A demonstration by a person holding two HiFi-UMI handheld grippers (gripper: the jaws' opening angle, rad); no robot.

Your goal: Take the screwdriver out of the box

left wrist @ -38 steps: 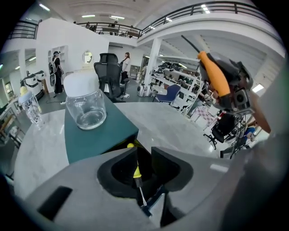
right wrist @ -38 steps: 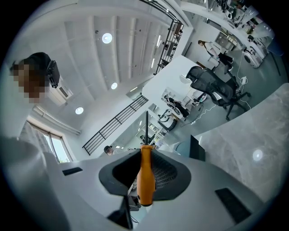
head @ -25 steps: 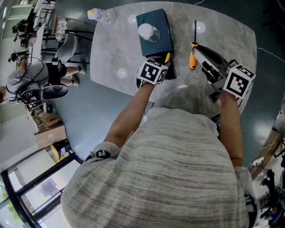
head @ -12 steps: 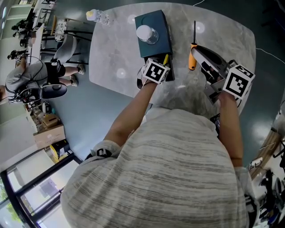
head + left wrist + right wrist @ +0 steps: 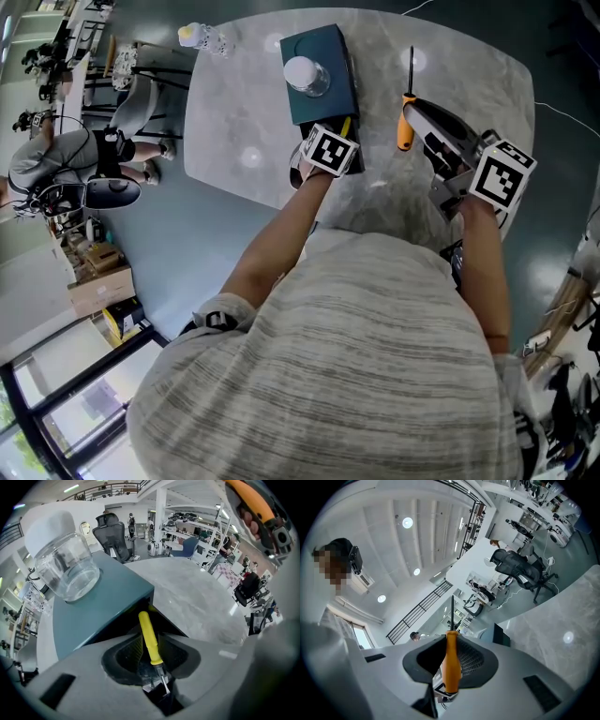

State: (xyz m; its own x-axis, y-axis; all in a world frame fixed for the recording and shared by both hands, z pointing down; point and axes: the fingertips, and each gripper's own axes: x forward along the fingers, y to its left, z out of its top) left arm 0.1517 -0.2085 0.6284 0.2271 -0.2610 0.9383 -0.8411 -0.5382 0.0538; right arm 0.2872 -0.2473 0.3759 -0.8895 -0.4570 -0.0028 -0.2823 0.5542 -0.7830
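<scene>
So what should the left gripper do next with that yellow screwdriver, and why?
Probably finish closing the left gripper: its jaws have just been closing around the yellow-handled screwdriver poking from the dark teal box, but gaps show beside the handle. Grip first, then lifting should work.

No legible text, brand, number or sign on anything in view
</scene>
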